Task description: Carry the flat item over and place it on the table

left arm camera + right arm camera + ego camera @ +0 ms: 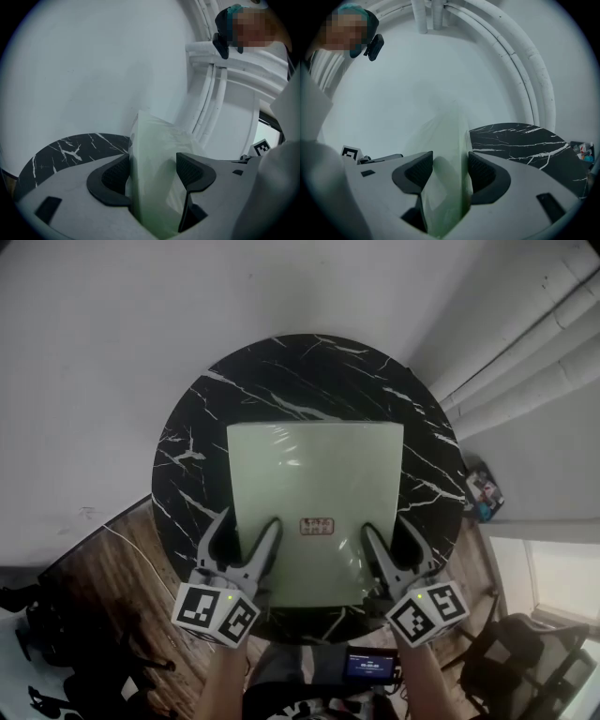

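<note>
Left claw (247,529) and right claw (387,531) each clamp the near edge of the green sheet (314,488), which sits over the round table (281,367). We judge the placing step is in hand; next we lower it flat, then release.

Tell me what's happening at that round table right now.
A person holds a gripper in each hand. The left gripper and right gripper each clamp the near edge of the pale green flat item, which is wrapped in clear plastic. It sits over the middle of the round black marble table. Whether it already rests on the top can't be told.
</note>
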The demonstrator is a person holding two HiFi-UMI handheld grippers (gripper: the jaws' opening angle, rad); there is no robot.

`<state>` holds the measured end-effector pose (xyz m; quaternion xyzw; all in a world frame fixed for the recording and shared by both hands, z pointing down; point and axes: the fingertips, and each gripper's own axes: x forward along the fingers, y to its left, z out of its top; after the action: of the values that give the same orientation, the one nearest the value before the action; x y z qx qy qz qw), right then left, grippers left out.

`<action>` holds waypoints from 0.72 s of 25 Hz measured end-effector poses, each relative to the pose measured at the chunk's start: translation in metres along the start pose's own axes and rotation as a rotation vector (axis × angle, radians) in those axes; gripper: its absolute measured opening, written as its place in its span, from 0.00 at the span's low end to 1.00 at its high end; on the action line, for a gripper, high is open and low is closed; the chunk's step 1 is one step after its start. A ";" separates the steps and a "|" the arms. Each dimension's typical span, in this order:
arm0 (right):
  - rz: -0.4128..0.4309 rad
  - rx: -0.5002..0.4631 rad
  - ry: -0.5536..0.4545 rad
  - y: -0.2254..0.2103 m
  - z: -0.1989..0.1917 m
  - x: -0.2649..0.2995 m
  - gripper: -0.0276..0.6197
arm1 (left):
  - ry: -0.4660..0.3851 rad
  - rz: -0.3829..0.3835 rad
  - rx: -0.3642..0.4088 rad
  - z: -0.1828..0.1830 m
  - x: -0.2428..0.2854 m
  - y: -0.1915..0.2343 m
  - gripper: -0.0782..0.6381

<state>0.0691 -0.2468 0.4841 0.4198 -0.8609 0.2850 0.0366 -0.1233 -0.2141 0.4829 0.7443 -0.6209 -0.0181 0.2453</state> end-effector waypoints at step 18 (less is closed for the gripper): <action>-0.031 0.048 0.098 -0.033 -0.054 0.024 0.38 | 0.103 0.020 -0.019 -0.054 0.026 0.026 0.56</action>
<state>0.0691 -0.2513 0.5517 0.4195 -0.8444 0.3250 0.0730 -0.1231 -0.2224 0.5481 0.7357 -0.6146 0.0166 0.2841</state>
